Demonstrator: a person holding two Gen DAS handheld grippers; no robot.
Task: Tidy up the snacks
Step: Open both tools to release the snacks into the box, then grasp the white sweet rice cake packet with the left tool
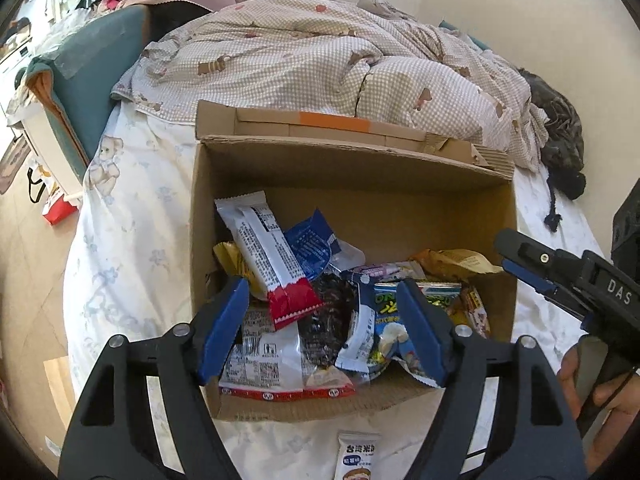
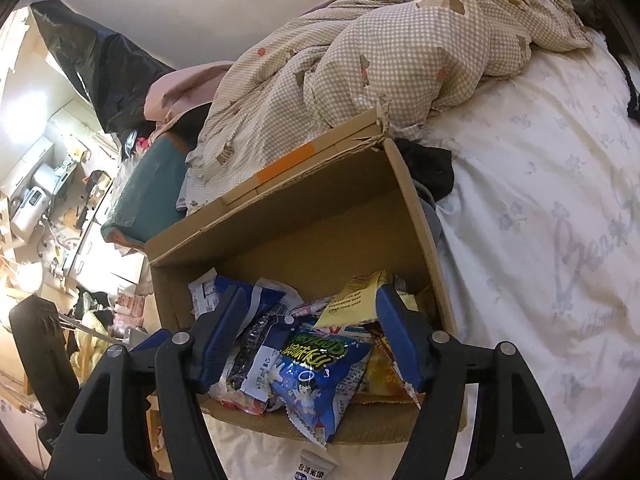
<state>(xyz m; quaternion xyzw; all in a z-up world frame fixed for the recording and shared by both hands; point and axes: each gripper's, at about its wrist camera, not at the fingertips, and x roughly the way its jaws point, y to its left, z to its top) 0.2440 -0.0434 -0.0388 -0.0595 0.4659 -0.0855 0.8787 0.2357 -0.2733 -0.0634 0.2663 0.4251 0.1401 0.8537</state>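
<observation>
Both the left gripper (image 1: 324, 328) and right gripper (image 2: 312, 336) hang open and empty above the cardboard box (image 1: 352, 184), where the snack packets (image 1: 280, 280) lie piled for storage.

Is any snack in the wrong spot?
Yes. One white snack packet lies on the bed sheet just outside the cardboard box, while the other snacks are piled inside it.

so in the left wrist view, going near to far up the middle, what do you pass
white snack packet on the sheet → near wall of the cardboard box → snack pile inside → far flap with orange tape → checked duvet → wall
</observation>
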